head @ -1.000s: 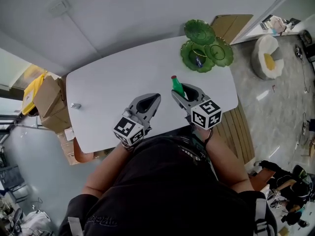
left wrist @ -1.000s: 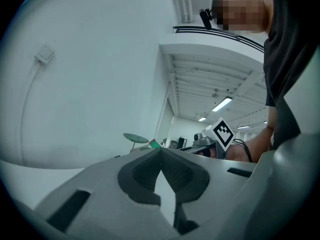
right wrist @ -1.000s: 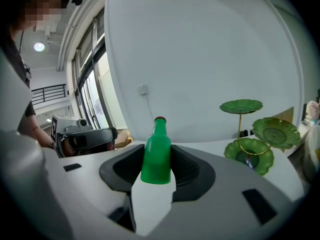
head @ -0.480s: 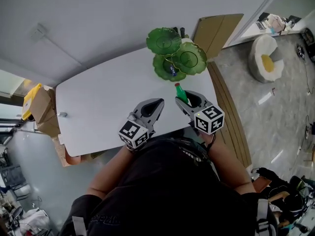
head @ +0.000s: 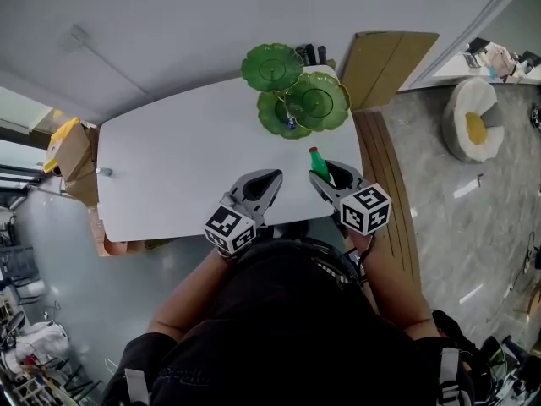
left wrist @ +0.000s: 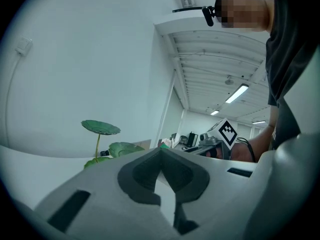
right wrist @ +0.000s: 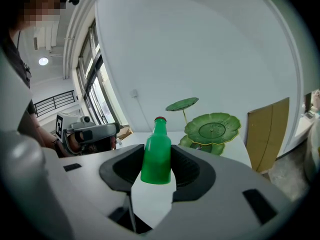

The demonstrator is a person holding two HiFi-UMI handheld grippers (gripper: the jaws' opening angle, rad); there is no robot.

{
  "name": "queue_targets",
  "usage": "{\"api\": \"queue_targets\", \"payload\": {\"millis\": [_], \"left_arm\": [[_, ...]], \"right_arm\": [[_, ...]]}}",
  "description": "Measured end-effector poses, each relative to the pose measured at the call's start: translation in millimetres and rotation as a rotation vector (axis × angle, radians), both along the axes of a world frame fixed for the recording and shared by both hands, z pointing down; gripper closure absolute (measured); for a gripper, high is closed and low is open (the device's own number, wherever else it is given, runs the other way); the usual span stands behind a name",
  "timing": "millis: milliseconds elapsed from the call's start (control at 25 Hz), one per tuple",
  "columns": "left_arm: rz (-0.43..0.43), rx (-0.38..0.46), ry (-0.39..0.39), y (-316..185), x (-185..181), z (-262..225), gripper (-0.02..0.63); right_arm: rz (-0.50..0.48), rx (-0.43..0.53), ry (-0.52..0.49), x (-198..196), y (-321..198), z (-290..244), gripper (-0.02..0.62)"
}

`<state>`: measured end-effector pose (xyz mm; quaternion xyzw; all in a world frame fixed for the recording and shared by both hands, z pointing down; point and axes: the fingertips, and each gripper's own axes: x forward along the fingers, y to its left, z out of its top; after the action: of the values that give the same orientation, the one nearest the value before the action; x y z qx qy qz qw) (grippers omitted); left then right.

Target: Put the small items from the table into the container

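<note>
- My right claw (head: pixel 328 176) is clamped on a green bottle (right wrist: pixel 157 151). The dark pads press on both sides of its body, so the jaws stand wide, as wide as the bottle is.
- The bottle sits upright between the pads, red cap on top and neck clear above them. I judge that a grip low on the body is meant to stop it tipping while it is carried.
- In the head view the bottle is right of centre, above the near edge of the white table (head: pixel 169 167) and just below the container.
- The container is a green leaf dish (head: pixel 319 100) at the upper centre of that view, with three leaves on stems at different heights. The broad right-hand leaf faces the claw and looks the easiest one to set something on.
- The lowest leaf already holds a small blue thing (head: pixel 291 123), so I take it that sorted items go there.
- My left claw (head: pixel 272 176) is closed with its pad tips together and has nothing in it. It sits beside the right one at the lower centre, probably parked out of the way.
- A small silver item (head: pixel 105 172) lies at the far left edge of the table, well apart from both claws. By my reckoning it is the next pickup.
- A cardboard panel (head: pixel 385 62) leans just right of the dish, so I would approach from the table side.
</note>
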<state>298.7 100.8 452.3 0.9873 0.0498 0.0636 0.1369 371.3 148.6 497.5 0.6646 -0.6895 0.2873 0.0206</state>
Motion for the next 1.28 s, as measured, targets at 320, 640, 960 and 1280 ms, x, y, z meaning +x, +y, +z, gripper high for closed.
{"api": "queue_targets", "payload": {"millis": [320, 640, 960, 1280], "left_arm": [[0.004, 0.005, 0.008, 1, 23, -3, 0.599], [0.012, -0.007, -0.001, -16, 29, 6, 0.600], [0.007, -0.047, -0.033, -50, 23, 21, 0.599], [0.040, -0.083, -0.072, -70, 16, 39, 0.599]], "right_arm": [[-0.001, -0.010, -0.031, 5, -2, 6, 0.423], [0.000, -0.035, -0.055, 7, -28, 18, 0.423], [0.047, -0.113, -0.120, 16, -66, 57, 0.422], [0.112, -0.198, -0.231, 19, -110, 119, 0.422]]}}
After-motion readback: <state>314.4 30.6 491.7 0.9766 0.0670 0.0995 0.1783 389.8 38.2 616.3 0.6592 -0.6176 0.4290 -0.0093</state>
